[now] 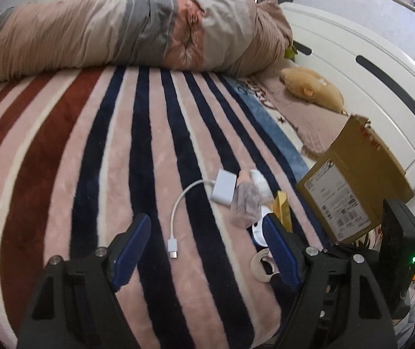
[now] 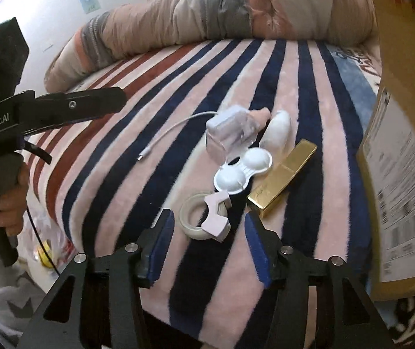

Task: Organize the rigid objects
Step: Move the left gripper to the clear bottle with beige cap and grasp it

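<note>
Low in the right wrist view, the right hand-held gripper (image 2: 208, 242) gapes empty before the tape roll (image 2: 195, 218), presumably lined up for picking; the left hand-held gripper (image 1: 204, 250) also hangs wide, holding nothing, over the bed (image 1: 62, 160).

The cardboard box (image 2: 405, 157) runs off the right edge, its label print blurred. A blue finger (image 1: 280, 250) half covers the tape roll (image 1: 261, 264).

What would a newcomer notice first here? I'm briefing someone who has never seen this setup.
First, the striped blanket covering the bed. Next, the cluster of small items near its edge: a white adapter cable, a gold box and a tape roll just ahead of the open right gripper. A cardboard box stands to their right.
</note>
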{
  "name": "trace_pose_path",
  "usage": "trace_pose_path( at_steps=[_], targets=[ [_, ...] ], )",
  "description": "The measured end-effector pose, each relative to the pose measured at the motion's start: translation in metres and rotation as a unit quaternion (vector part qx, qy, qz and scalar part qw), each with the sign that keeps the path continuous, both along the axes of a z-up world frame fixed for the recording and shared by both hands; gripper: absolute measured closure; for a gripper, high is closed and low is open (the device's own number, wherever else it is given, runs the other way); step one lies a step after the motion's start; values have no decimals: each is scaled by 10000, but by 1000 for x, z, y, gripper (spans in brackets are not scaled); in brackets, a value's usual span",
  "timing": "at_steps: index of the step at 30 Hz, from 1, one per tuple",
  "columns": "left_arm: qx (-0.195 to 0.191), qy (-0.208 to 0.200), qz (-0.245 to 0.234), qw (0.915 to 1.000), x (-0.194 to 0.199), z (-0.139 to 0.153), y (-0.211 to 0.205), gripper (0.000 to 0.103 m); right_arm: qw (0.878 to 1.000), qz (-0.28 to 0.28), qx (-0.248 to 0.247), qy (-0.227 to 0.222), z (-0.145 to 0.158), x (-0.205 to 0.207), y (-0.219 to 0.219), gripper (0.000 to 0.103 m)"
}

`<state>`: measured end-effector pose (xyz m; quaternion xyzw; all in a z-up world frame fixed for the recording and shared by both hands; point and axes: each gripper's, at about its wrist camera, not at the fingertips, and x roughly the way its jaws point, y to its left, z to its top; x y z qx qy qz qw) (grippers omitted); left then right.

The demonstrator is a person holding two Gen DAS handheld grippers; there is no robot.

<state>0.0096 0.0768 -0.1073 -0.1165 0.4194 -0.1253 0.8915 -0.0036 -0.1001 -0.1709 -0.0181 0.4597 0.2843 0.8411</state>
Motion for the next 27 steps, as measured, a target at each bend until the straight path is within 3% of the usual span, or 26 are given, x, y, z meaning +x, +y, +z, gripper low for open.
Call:
trace_pose_path(
  at_steps=[3,5,8,10,12,14,18,27],
  targets=[
    [-74,77,-86,9999,10,-8,-4,27,9999,114,-77,-101,-9,-1,8,57],
    [-51,116,-200,9997,15,-14,-12,27,9992,25,-219,-335,-12,-3,11,66],
    [-28,171,-407,9990,26,-20,-24,28,9989,-26,-214,-412,-5,-5,3,66],
    [-80,234,-579,9980,36,-28,-35,38,9992,-99,-170,-340,-4,-3,-6,66],
    [-147,346,-735,9966,47,-36,-46,54,9994,-135,-194,-247,-9,-1,-9,66],
    [-147,401,-826,9957,57,-44,-57,55,9997,-153,-74,-167,-13,2,-15,66],
    [10,456,-792,9958,70,-54,-71,72,9999,-108,-7,-115,-12,4,-17,66],
    [208,629,-679,9955,20,-42,-41,75,9999,59,118,-77,-10,-2,-20,66]
  ],
)
